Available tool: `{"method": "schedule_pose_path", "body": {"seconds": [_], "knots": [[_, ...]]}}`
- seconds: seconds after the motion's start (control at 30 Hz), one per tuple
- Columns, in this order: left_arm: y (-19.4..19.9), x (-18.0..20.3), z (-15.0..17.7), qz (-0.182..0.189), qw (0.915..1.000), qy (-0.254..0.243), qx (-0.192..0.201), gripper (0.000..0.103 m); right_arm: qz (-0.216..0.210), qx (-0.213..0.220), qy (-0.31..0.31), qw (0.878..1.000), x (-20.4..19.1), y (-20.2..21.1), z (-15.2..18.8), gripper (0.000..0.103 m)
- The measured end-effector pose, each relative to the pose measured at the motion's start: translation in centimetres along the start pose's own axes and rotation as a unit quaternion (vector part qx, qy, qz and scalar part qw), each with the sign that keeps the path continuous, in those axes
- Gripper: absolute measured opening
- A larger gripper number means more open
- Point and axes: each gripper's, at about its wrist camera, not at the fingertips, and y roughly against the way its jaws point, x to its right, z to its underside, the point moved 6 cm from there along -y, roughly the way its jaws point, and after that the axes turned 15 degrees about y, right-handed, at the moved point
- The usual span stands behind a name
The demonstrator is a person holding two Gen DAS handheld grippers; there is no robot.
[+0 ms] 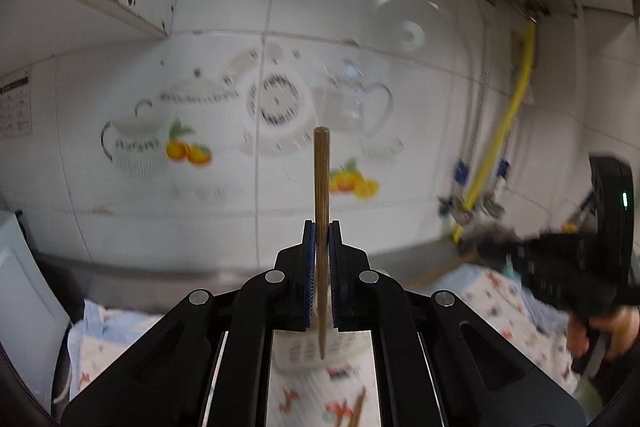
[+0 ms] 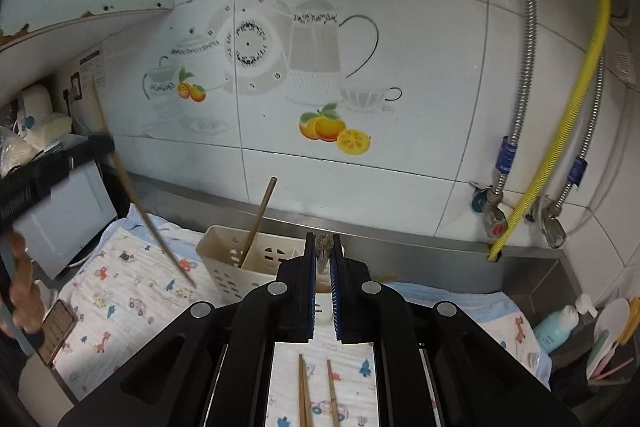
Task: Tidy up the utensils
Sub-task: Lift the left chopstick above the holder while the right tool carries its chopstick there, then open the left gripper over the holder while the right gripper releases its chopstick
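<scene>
While the left gripper points toward the tiled wall, its own view shows the jaws clenched on a long brown wooden chopstick, which stands nearly upright between the blue pads, blunt end high against the teapot decals and thin tip low over the white slotted plastic utensil holder, blurred just beneath. The patterned cloth covering the bench is smeared, so the frame reads as caught in motion, and the right gripper shows as a dark shape at the right edge. The risk here, as I judge it, is that so thin a stick pinched at one spot pivots or slides between the pads, so that the tip misses the holder's mouth or strikes its rim. In the right wrist view the right gripper is clamped shut on the blunt end of another brown chopstick, seen end-on between the pad tips, directly over the near rim of the utensil holder, which stands at the back edge of the bench cloth against the steel backsplash and already carries one chopstick leaning inside it. The left gripper appears at the left edge with its stick slanting down toward the cloth. Loose chopsticks lie on the cloth at the near edge. Both tools converging on one narrow holder could clash or knock it over.
</scene>
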Motion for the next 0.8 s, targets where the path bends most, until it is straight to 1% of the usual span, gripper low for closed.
{"method": "schedule_pose_path", "body": {"seconds": [0.1,0.17,0.2,0.33,0.4,0.5,0.6,0.77,0.8], "knots": [[-1.1,-0.1,-1.4,-0.004,0.9998,0.009,0.016,0.005,-0.003,-0.006,0.000,1.000,0.1,-1.2,-0.1,0.006],[-2.2,-0.3,-1.9,-0.020,0.9993,0.005,0.032,0.005,-0.005,-0.009,0.001,1.000,0.1,-2.0,-0.1,0.006],[-2.9,-0.4,-1.9,-0.021,0.9992,0.004,0.032,0.005,-0.007,-0.011,0.002,1.000,0.1,-2.4,0.0,0.006],[-5.5,-1.3,-0.8,-0.038,0.9992,0.007,0.014,0.005,-0.012,-0.022,0.006,1.000,-0.1,-3.7,0.4,0.006],[-6.6,-1.9,-0.1,-0.053,0.9985,0.007,0.005,0.005,-0.015,-0.026,0.007,1.000,-0.1,-4.1,0.6,0.006],[-8.1,-3.1,1.2,-0.062,0.9978,0.016,-0.014,0.005,-0.019,-0.030,0.007,0.999,-0.2,-4.6,1.0,0.006],[-9.0,-3.6,2.4,-0.068,0.9971,0.015,-0.031,0.006,-0.021,-0.034,0.006,0.999,-0.4,-5.1,1.4,0.006],[-9.9,-4.3,3.4,-0.067,0.9960,0.022,-0.054,0.006,-0.025,-0.038,0.000,0.999,-0.5,-5.6,1.9,0.007],[-9.9,-4.4,3.4,-0.070,0.9958,0.024,-0.055,0.008,-0.026,-0.040,0.001,0.999,-0.5,-5.7,2.0,0.007]]}}
